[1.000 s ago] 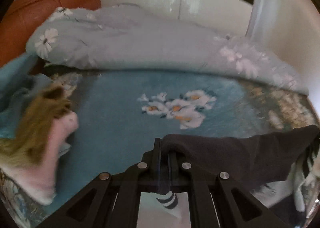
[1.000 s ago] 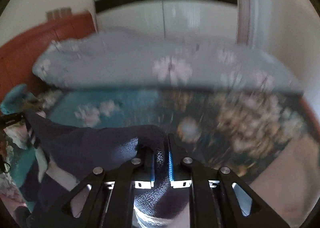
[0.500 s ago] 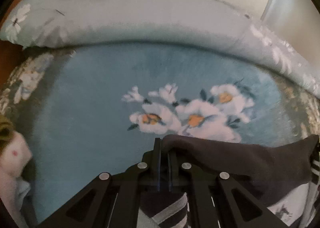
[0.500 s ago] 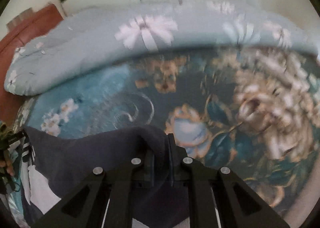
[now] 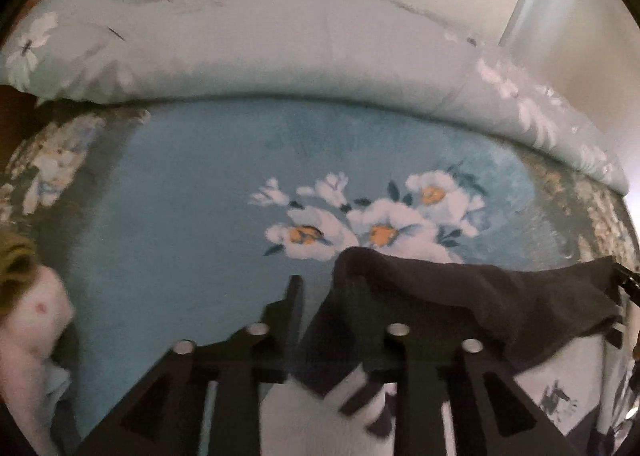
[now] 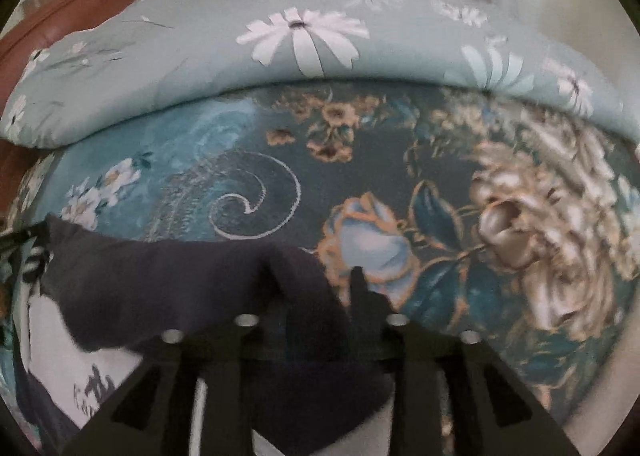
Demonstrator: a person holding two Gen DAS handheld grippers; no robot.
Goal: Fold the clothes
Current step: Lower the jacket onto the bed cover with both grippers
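Both grippers are hovering over a floral blanket (image 5: pixel 192 196) with fingers spread apart. A dark garment (image 5: pixel 480 300) is draping over the left gripper's (image 5: pixel 320 284) right finger, and over the right gripper's (image 6: pixel 316 276) left finger, stretching between them.

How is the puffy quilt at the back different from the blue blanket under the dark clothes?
The quilt is pale grey-green with white daisies; the blanket is deeper blue with white, orange-centred flowers. The quilt is bunched into a thick roll; the blanket lies spread flat. The dark garment rests on the blanket, not on the quilt. Both are flowery.
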